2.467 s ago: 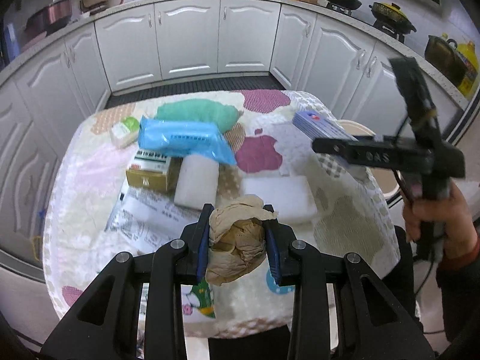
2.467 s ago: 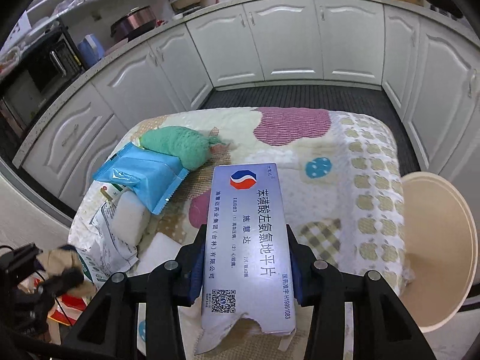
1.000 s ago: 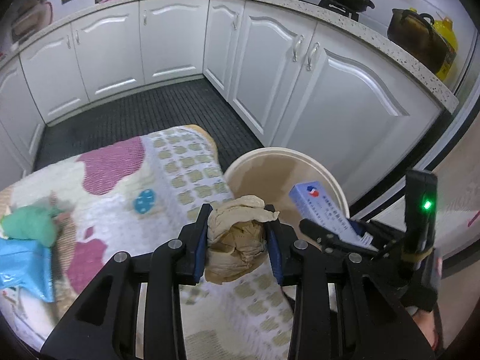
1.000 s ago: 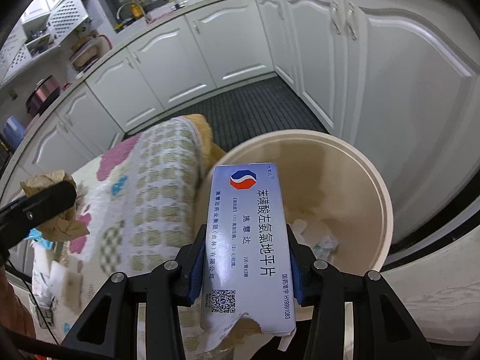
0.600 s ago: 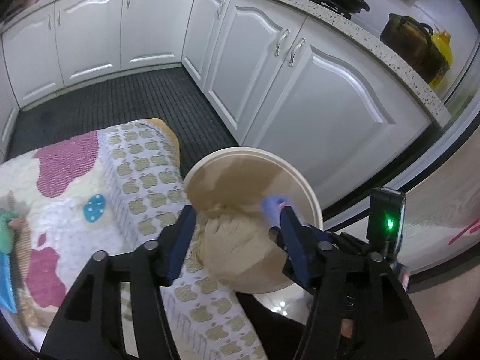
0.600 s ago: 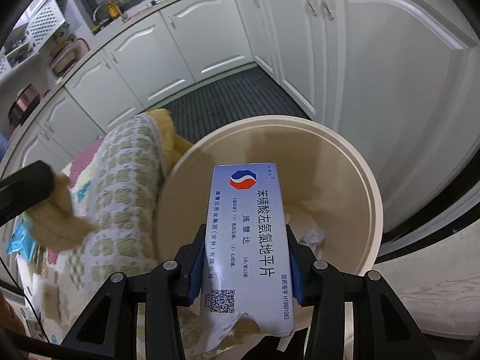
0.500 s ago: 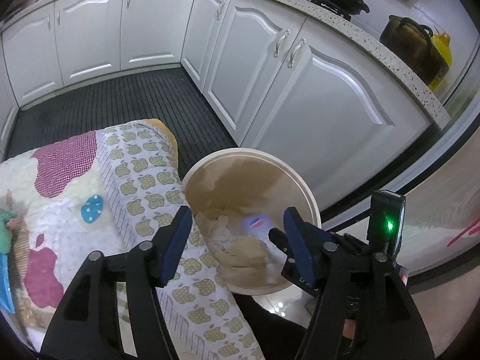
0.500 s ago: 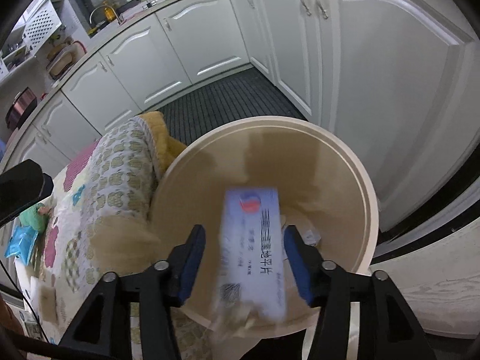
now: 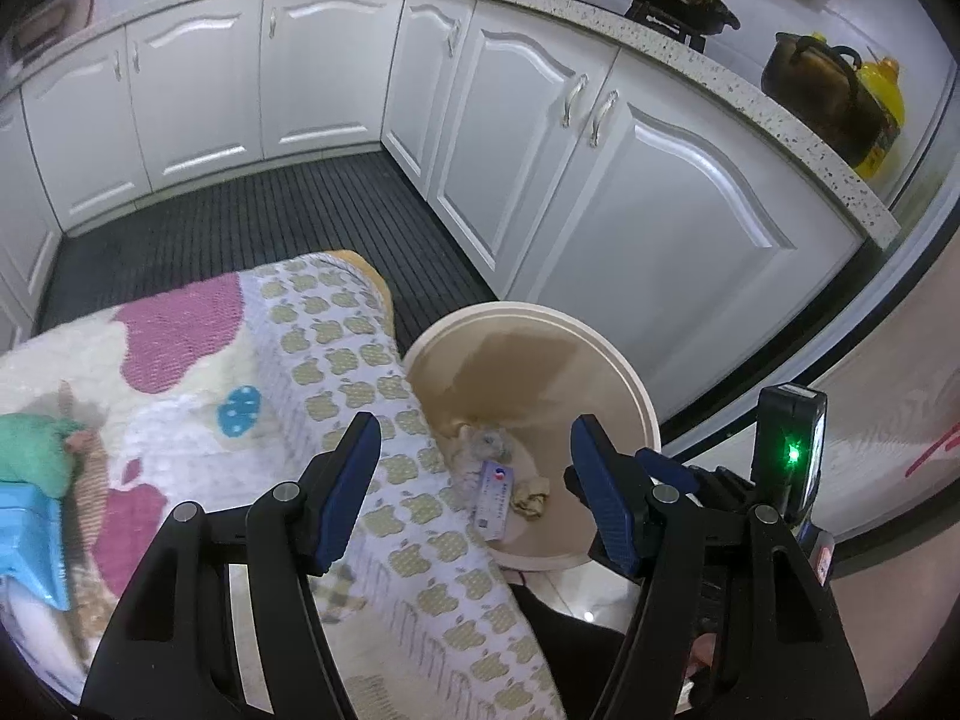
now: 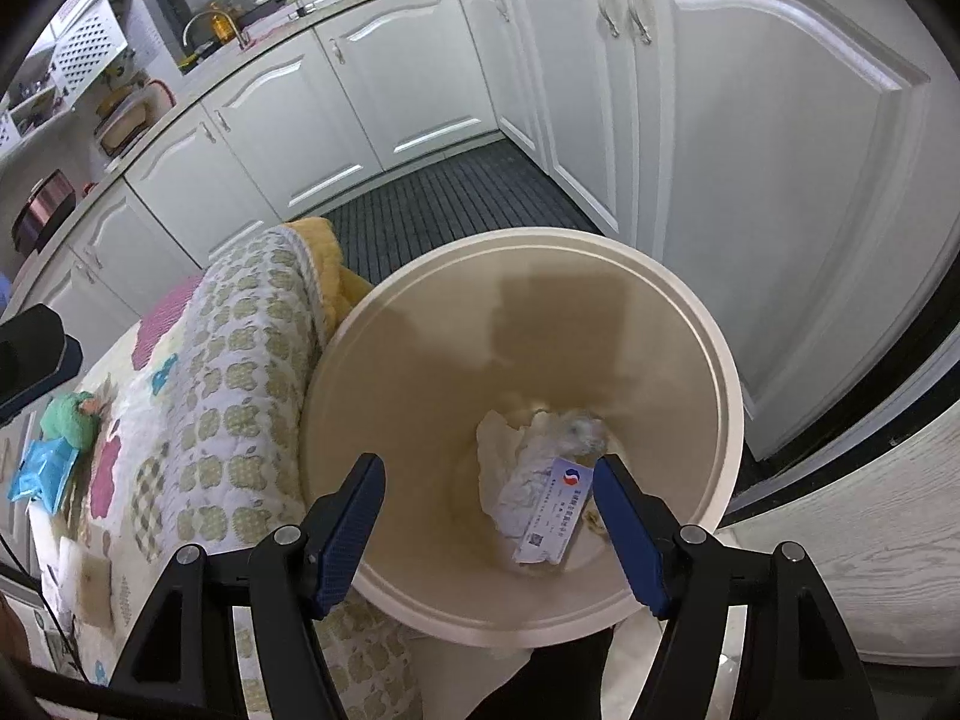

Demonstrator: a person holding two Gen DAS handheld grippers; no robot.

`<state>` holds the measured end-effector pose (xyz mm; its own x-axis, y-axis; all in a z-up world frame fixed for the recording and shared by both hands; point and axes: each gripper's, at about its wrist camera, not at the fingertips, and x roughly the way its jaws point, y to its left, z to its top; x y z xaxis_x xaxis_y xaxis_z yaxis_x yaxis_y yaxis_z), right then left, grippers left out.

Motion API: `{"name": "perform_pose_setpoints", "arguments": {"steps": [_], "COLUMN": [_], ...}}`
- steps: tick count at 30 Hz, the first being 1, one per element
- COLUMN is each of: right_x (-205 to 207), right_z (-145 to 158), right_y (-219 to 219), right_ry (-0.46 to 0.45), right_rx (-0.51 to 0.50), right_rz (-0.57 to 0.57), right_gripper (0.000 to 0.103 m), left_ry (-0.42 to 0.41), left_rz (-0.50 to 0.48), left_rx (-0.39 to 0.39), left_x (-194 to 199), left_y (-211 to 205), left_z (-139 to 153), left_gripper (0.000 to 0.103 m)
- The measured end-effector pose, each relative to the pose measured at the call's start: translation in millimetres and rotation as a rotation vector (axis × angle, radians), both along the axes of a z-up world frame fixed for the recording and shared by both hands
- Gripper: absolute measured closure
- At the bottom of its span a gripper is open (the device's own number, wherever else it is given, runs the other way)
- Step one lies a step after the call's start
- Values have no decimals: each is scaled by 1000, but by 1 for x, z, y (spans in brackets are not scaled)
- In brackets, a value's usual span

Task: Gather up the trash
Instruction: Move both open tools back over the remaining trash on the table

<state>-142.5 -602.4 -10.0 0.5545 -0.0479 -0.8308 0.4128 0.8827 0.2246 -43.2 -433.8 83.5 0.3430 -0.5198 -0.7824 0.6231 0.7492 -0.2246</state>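
A cream trash bin (image 9: 630,387) (image 10: 723,360) stands on the floor beside the table. At its bottom lie a blue-and-white medicine box (image 9: 495,498) (image 10: 555,510), a crumpled brown paper ball (image 9: 531,495) and white crumpled tissue (image 10: 510,456). My left gripper (image 9: 473,435) hangs open above the bin's near edge with nothing between its fingers. My right gripper (image 10: 489,471) is over the bin mouth, its jaws opening and nothing between them. Its body with a green light (image 9: 791,453) shows at the right of the left wrist view.
The table (image 9: 336,360) (image 10: 240,360) under a patterned quilted cloth touches the bin's left side. A green cloth (image 9: 30,456) and a blue pack (image 9: 24,531) lie on it at the far left. White cabinets (image 9: 600,180) and a dark ribbed mat (image 9: 240,210) lie beyond.
Both grippers swung from the table to over the bin and opened. The brown paper ball fell from the left and the medicine box from the right; both now lie in the bin.
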Motion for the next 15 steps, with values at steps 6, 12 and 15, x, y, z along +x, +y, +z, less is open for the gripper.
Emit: {"name": "perform_pose_setpoints", "arguments": {"steps": [6, 12, 15], "right_x": [-2, -4, -5], "right_z": [13, 28, 37], "right_y": [15, 38, 53], "right_ry": [-18, -42, -59], "right_rx": [-15, -21, -17], "right_rz": [34, 76, 108], "right_gripper": [33, 33, 33], "left_ry": [-27, -37, -42], "left_rz": [26, 48, 59], "left_rx": [12, 14, 7], "left_x": [-10, -19, -25], "left_y": [28, 63, 82], "left_z": [13, 23, 30], "left_gripper": [38, 38, 38]}}
